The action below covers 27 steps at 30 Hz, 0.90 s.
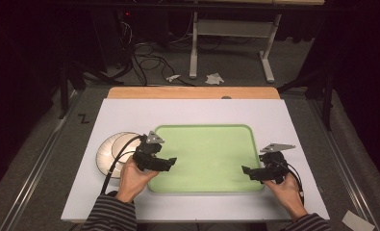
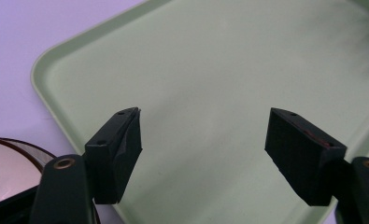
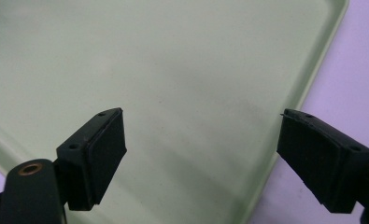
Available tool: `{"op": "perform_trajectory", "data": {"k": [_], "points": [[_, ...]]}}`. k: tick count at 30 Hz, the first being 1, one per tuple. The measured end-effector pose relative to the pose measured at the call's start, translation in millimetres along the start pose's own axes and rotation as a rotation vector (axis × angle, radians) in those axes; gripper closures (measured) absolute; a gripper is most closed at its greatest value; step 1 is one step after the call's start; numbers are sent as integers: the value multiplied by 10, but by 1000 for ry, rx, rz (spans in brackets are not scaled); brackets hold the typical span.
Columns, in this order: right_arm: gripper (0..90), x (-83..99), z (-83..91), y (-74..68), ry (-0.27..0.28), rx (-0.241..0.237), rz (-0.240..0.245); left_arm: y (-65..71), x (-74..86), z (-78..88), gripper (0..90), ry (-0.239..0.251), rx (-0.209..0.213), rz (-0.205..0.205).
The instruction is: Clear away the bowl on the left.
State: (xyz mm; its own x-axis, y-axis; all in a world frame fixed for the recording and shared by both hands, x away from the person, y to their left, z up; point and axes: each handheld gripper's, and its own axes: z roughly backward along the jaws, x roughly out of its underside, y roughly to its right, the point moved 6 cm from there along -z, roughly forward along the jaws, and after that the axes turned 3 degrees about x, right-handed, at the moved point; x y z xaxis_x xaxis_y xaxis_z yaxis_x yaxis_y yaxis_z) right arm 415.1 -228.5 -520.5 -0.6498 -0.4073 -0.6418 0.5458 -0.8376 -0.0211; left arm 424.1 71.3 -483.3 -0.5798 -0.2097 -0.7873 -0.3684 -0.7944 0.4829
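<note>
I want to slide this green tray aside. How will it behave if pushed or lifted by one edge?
The green tray looks rigid and flat, so it should slide whole, not flex. Its smooth surface on the white table suggests easy sliding. Its low rim gives the open left tongs little to pinch.

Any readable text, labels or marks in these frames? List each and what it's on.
"Z": a black mark on the grey floor, left of the table; it may be tape, not a letter.
No text shows on the tray, plate, left gripper or right gripper.
</note>
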Motion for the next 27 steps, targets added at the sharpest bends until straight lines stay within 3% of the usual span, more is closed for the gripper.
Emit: {"op": "perform_trajectory", "data": {"k": [8,14,15,20,27], "points": [[170,16,-4,-18,-23,-15,31,-33,-93,74,306,39,16,32],[170,21,-7,-40,-31,-17,42,-82,-85,66,315,26,-6,19],[174,19,-2,-42,-32,-18,51,-104,-81,62,329,27,-26,8],[197,25,-5,-66,-38,-22,74,-137,-121,95,346,58,-41,1],[217,33,-6,-54,-45,-8,70,-243,-188,137,351,97,-81,3]]}}
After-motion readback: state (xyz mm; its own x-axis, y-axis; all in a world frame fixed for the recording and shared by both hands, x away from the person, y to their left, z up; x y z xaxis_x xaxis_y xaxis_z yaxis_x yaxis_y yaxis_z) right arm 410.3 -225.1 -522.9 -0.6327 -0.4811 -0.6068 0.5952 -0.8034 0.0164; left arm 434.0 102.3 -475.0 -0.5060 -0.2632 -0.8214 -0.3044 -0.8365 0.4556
